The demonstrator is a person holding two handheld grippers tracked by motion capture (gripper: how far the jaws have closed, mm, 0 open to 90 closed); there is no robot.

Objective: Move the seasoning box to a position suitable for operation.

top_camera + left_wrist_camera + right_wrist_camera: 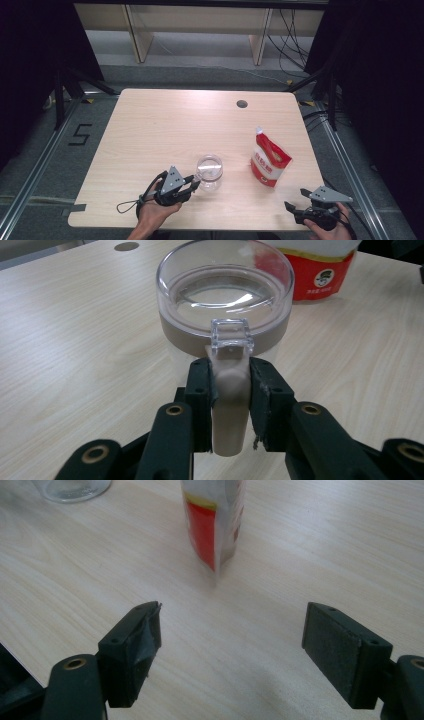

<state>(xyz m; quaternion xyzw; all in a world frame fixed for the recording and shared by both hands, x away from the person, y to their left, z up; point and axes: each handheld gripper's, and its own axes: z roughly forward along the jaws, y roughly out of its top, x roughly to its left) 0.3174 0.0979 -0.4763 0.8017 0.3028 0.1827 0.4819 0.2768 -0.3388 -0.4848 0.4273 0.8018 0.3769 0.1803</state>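
A clear jar (209, 170) with a see-through lid and a beige band under it stands near the table's front middle. In the left gripper view the jar (225, 295) is straight ahead, and its beige clasp (229, 410) hangs below a clear latch. My left gripper (195, 182) (229, 385) is shut on that clasp, with both pads pressing its sides. A red and white pouch (269, 161) (212, 520) stands upright to the jar's right. Near the front right corner my right gripper (295, 198) (232, 640) is open, aimed at the pouch with only bare table between its jaws.
The pale wooden table (165, 125) has a round cable hole (242, 104) near its far edge. The pouch (320, 270) stands just behind the jar in the left gripper view. Dark floor, metal rails and cables surround the table.
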